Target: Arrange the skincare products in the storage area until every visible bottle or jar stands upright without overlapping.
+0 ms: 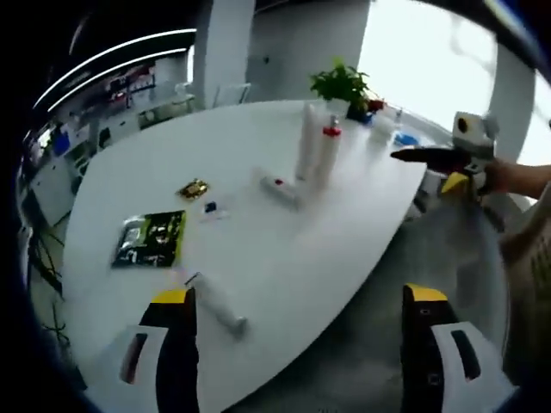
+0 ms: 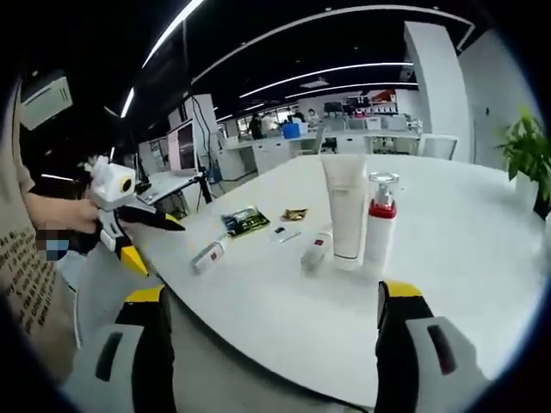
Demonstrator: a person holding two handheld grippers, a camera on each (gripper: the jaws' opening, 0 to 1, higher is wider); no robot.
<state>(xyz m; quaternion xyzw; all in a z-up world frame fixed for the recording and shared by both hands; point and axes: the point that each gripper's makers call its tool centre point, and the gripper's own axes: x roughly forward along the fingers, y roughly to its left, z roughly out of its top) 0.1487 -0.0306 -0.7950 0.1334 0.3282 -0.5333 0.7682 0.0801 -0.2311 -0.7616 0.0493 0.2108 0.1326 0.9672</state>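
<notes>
On the white table (image 1: 258, 258) a tall white tube (image 1: 307, 142) stands upright, with a white bottle with a red collar (image 1: 329, 151) upright beside it. A small white bottle (image 1: 280, 189) lies flat in front of them. Another white tube (image 1: 215, 303) lies near the table's near edge, just ahead of my left gripper (image 1: 299, 295), which is open and holds nothing. The right gripper view has the tall tube (image 2: 346, 206), red-collared bottle (image 2: 379, 228), small lying bottle (image 2: 315, 249) and lying tube (image 2: 207, 255). My right gripper (image 2: 273, 292) is open and empty at the table edge.
A green-and-black packet (image 1: 151, 238), a gold sachet (image 1: 193, 188) and a small sachet (image 1: 213, 209) lie flat on the table. A potted plant (image 1: 343, 86) stands at the far end. The other gripper (image 1: 439, 159) reaches in from the right, hand-held. Office desks stand behind.
</notes>
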